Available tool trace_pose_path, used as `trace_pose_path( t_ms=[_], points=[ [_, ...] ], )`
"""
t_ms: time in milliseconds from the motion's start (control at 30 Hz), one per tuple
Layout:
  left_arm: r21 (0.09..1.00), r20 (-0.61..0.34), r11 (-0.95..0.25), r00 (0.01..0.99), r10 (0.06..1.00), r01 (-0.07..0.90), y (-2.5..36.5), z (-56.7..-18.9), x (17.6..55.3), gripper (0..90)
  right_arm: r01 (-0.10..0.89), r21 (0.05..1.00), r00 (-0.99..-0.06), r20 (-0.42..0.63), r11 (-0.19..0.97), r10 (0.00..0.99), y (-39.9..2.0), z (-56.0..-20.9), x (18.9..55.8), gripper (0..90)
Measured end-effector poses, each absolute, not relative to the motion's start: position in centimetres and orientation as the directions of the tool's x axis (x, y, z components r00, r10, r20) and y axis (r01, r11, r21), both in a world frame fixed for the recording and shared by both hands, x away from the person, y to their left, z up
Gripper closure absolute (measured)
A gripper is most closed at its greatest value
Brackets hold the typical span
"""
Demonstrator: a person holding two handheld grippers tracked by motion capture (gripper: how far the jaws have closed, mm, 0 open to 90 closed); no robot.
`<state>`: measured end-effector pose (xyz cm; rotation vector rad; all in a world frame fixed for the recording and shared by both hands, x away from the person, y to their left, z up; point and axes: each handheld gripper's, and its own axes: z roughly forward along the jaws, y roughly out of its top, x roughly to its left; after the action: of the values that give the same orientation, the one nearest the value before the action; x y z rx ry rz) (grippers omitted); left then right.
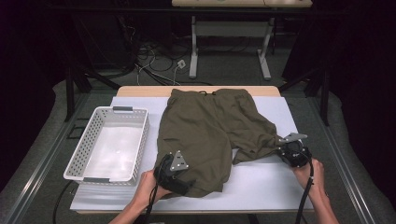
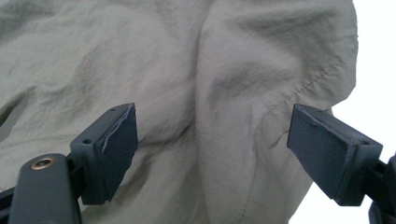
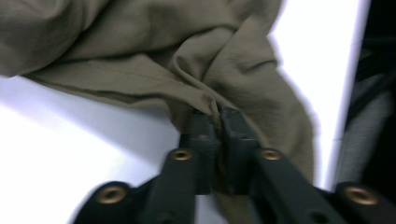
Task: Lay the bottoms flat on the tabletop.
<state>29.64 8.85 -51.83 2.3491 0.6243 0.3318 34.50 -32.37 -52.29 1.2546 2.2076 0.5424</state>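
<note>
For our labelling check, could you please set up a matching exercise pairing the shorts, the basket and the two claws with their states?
Things:
1. shorts
2. basket
3. left claw
4. right claw

States:
A. pinching the cloth
B. open over the cloth
C. empty, at the table's left
D. spread on the white sheet

Pairs: 1-D, 2-C, 3-B, 4-A

The left gripper [image 1: 180, 173] covers part of the shorts' [image 1: 205, 133] near hem. The right gripper view is blurred at the bottom edge. Both forearms are cut off by the lower frame edge.
</note>
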Motion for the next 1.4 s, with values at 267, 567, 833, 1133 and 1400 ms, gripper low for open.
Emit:
trace_pose_path(
  t_ms=[267, 567, 833, 1133, 1400],
  points=[
    [0.669, 0.067, -0.657, 0.853, 0.518, 0.346, 8.9, -51.7, 29.7, 15.3, 0.543, 0.629, -0.574, -0.205, 0.556, 0.793, -29.8, -51.2, 33.6, 46.0],
    [0.673, 0.067, -0.654, 0.851, 0.521, 0.346, 8.9, -51.7, 29.8, 15.2, 0.586, 0.593, -0.599, -0.141, 0.552, 0.788, -28.9, -53.4, 34.9, 41.6],
    [0.672, 0.067, -0.654, 0.85, 0.522, 0.348, 8.7, -51.9, 29.8, 15.2, 0.652, 0.638, -0.535, 0.003, 0.41, 0.845, -30.8, -54.8, 36.2, 69.3],
    [0.674, 0.067, -0.652, 0.85, 0.522, 0.347, 8.7, -51.8, 29.8, 15.2, 0.631, 0.622, -0.553, -0.06, 0.464, 0.831, -29.7, -54.1, 35.5, 89.2],
    [0.677, 0.062, -0.646, 0.847, 0.528, 0.353, 8.9, -51.8, 29.9, 14.8, 0.638, 0.553, -0.573, -0.122, 0.535, 0.81, -28.8, -50.9, 32.9, 88.8]
  ],
)
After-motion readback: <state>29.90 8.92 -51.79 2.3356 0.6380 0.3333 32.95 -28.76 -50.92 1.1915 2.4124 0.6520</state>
